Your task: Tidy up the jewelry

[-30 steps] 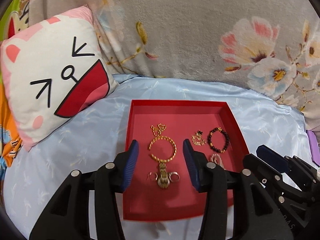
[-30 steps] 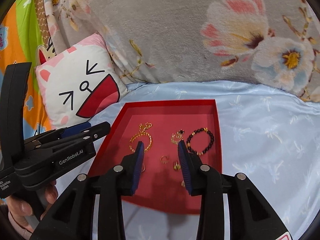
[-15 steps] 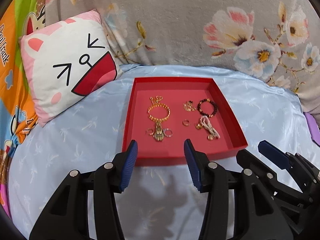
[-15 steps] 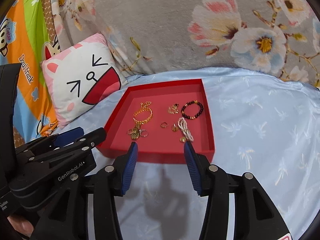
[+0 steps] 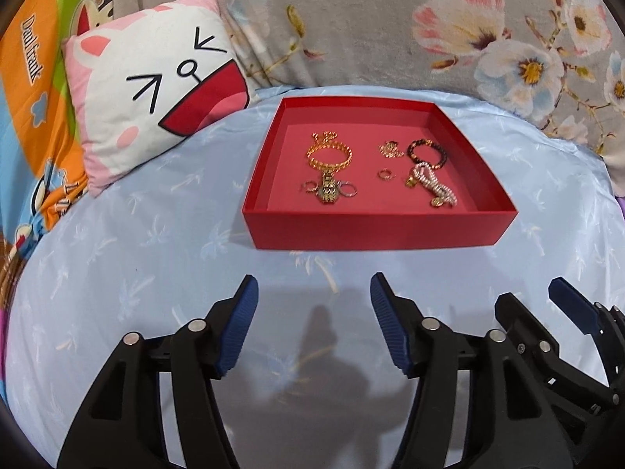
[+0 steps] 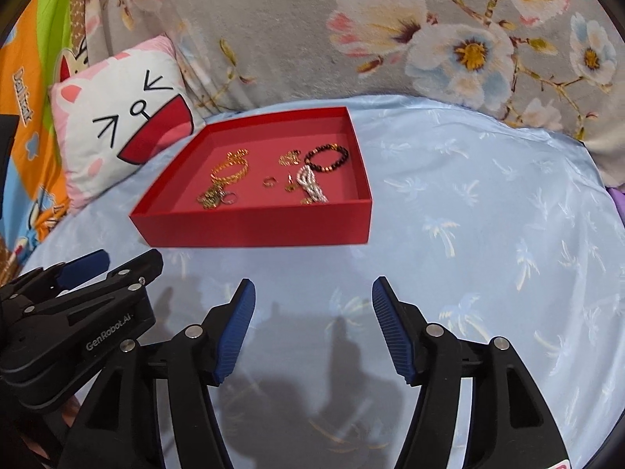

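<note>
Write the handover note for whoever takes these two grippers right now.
Left gripper: jaws opening, nothing between them, over the blue sheet short of the tray.
Right gripper: jaws opening, also empty, beside the left one.
Red tray holds all the jewelry in view: gold bracelet, watch with a ring either side, dark bead bracelet, pearl strand, small gold pieces between.
Done: pieces lie spread apart in the tray.
Left: nothing loose shows on the sheet; check the layout before stopping.
</note>
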A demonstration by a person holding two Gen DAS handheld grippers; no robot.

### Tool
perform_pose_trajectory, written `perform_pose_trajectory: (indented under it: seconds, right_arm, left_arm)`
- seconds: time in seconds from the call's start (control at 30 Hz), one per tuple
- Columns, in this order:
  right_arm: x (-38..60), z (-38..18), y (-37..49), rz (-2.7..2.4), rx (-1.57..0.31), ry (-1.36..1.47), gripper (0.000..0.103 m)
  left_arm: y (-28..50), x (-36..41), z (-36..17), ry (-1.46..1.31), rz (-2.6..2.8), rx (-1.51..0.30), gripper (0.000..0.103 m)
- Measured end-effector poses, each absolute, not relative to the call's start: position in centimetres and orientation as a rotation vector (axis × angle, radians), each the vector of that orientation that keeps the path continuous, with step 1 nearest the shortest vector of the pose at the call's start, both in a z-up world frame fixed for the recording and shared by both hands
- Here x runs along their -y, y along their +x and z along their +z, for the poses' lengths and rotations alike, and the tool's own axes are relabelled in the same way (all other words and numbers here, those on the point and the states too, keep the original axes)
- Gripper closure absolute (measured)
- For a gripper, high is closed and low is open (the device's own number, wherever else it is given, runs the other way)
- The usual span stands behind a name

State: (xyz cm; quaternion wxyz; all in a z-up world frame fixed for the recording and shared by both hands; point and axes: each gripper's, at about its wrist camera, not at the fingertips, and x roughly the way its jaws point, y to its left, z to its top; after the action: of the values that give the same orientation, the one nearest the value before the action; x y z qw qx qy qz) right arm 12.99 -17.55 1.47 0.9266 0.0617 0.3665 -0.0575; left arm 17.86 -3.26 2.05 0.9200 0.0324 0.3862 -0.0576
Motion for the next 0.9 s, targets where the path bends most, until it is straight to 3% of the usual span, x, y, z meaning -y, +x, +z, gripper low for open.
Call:
perform_pose_trajectory:
  seconds: [0.23,0.4,0.9]
  right_arm:
    - [17.0,0.0,13.0,-0.150,-0.770,0.087,0.034]
    - [17.3,-0.1,13.2,-0.184,-0.783,0.095,0.027]
    - [17.5,0.1,12.4,-0.198,-0.740,0.101,0.027]
  left_arm:
    - [17.5,2.9,-0.1,0.080,-0.077,-0.778,0.042]
    - [17.3,2.2,-0.2,0.064,-0.022,-0.757,0.022]
    - [17.3,3.0,-0.4,0.119,-0.003,-0.760,0.022]
